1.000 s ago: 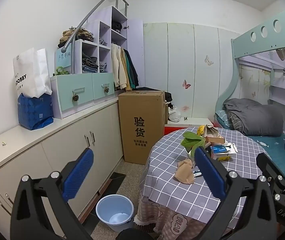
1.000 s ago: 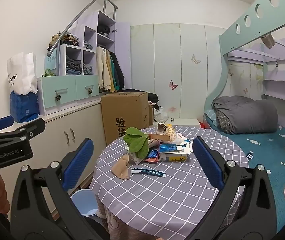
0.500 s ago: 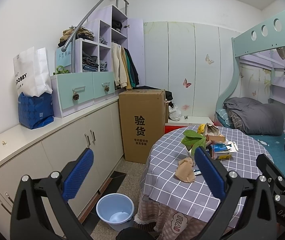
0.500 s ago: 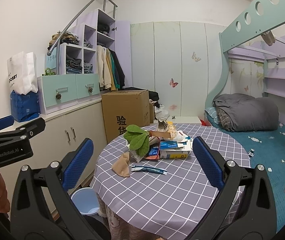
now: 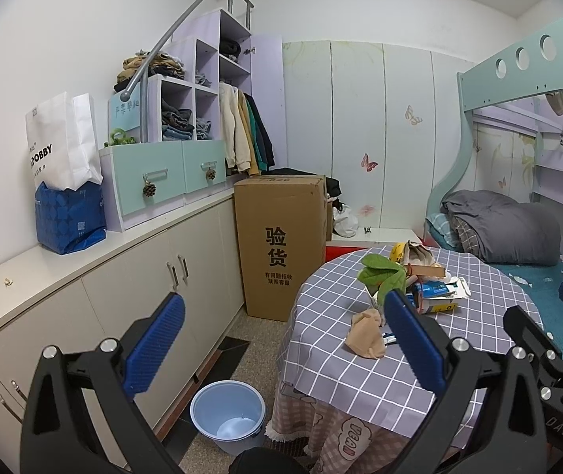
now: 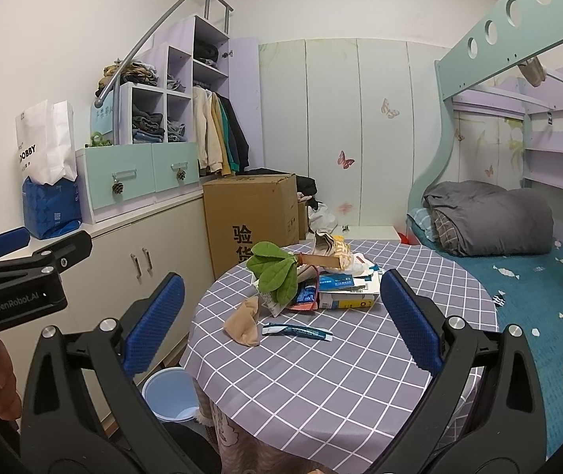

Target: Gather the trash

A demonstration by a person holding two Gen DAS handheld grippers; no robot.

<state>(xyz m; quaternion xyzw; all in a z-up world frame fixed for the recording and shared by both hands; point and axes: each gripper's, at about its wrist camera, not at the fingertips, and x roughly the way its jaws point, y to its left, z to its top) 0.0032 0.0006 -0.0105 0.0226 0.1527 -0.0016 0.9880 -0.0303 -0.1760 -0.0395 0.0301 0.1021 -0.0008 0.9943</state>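
Observation:
A round table with a grey checked cloth [image 6: 321, 387] [image 5: 332, 379] holds a pile of trash: a crumpled beige wrapper [image 6: 243, 322] [image 5: 366, 335], a blue-white strip wrapper [image 6: 297, 330], green leaves [image 6: 273, 272] [image 5: 384, 274], a flat blue-white box [image 6: 344, 292] [image 5: 437, 296] and torn paper [image 6: 330, 251]. A light blue bucket [image 5: 228, 414] [image 6: 170, 395] stands on the floor left of the table. My left gripper [image 5: 281, 339] is open and empty, above the floor by the table's edge. My right gripper [image 6: 277, 324] is open and empty, short of the table.
White cabinets with a counter [image 5: 83, 260] run along the left wall, with a blue bag [image 5: 70, 217] on top. A tall cardboard box [image 5: 281, 245] stands behind the table. A bunk bed with a grey duvet [image 6: 490, 217] fills the right side.
Both grippers have drawn back slightly and risen; the table and trash look a little lower and farther. Both stay open and empty.

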